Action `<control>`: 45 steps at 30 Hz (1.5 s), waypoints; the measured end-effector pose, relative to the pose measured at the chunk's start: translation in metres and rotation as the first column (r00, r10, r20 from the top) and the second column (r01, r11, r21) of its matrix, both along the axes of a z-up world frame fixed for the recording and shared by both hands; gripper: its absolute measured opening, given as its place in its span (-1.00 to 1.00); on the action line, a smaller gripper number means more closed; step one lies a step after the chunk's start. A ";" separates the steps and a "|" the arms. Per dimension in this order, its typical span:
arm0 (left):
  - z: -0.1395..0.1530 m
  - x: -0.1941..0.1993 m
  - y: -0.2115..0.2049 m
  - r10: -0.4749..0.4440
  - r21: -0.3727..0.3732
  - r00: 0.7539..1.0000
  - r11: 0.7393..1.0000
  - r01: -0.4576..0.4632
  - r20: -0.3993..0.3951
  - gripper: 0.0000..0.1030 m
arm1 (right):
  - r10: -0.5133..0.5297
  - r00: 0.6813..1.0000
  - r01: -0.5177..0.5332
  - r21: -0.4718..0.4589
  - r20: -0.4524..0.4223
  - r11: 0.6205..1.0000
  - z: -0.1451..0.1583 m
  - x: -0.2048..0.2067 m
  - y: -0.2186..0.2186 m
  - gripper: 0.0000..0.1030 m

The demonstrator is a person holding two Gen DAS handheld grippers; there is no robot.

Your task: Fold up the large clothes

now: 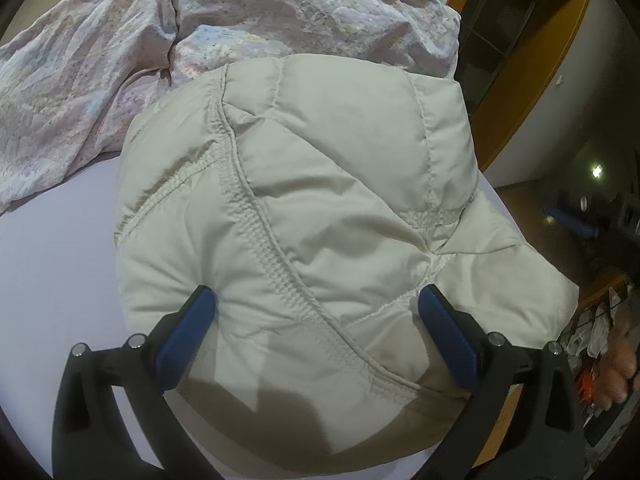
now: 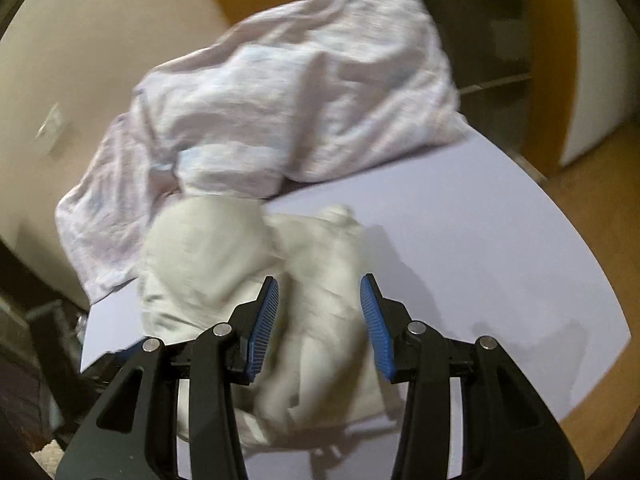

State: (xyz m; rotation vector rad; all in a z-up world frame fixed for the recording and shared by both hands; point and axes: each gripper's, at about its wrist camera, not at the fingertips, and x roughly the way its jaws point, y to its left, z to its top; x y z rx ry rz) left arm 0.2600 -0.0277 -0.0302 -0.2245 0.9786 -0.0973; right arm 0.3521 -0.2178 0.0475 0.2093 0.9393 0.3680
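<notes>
Right up close in the left wrist view, the left gripper has its jaws spread wide, straddling the near edge of the cream puffer jacket without pinching anything. The jacket lies in a fairly compact, rounded bundle on the pale lilac bed, quilted seams facing up, so I'd guess a fold or two is already in, though it looks more bunched than squared off. In the right wrist view, the right gripper hangs over the same jacket, jaws partly open and nothing between them as far as I can tell; that shot is blurry, so take it loosely. Further back, a rumpled pinkish patterned quilt is heaped at the far end, just touching the jacket. Still to do, I reckon: flatten, tidy the edges, make the final fold.
</notes>
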 end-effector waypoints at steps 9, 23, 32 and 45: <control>-0.006 0.003 -0.006 -0.028 0.006 1.000 1.000 0.028 0.001 0.96 | 0.110 0.994 -0.110 0.028 0.005 0.994 0.010 0.019 0.046 -0.13; -0.011 0.007 -0.012 -0.063 0.012 0.998 0.998 0.063 0.001 0.96 | 0.135 0.983 -0.143 -0.052 -0.126 0.988 -0.035 0.063 0.066 -0.39; 0.005 0.006 -0.017 -0.104 0.005 0.994 0.995 0.104 0.041 0.95 | 0.110 0.979 -0.154 -0.263 -0.174 0.952 -0.084 0.074 0.067 -0.76; 0.027 0.010 0.021 0.032 0.077 0.998 0.996 -0.036 0.055 0.95 | 0.111 0.981 -0.160 -0.344 -0.159 0.925 -0.118 0.085 0.055 -0.83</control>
